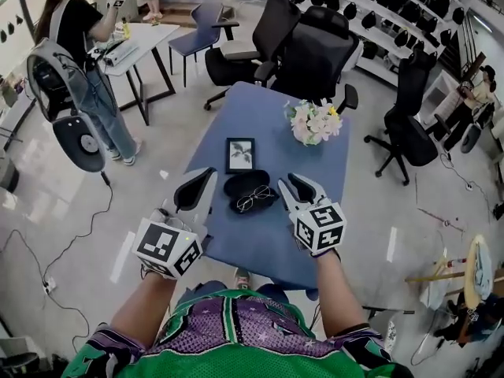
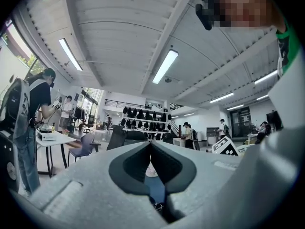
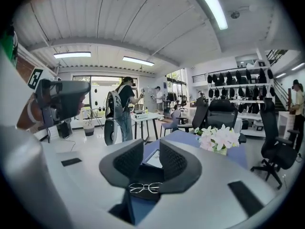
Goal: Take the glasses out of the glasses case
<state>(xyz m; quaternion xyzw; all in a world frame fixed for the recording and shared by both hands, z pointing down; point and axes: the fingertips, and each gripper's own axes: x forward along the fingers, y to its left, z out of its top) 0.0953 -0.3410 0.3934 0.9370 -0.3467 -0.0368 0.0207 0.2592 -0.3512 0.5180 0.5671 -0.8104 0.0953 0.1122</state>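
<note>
A black glasses case [image 1: 244,183] lies open on the blue table [image 1: 268,242], just in front of me. Thin-rimmed glasses [image 1: 253,200] rest in its nearer half. My left gripper [image 1: 206,176] hovers just left of the case with its jaws together and nothing in them. Just right of the case, my right gripper [image 1: 287,184] is open and holds nothing. The right gripper view looks between the right gripper [image 3: 151,150] jaws onto the glasses [image 3: 144,188] and the case [image 3: 145,174]. In the left gripper view the left gripper [image 2: 150,145] tips touch.
A black photo frame [image 1: 240,154] lies behind the case and a vase of pale flowers [image 1: 314,122] stands at the table's far right. Black office chairs [image 1: 315,50] stand beyond the table. A person [image 1: 90,61] works at a white table at the far left.
</note>
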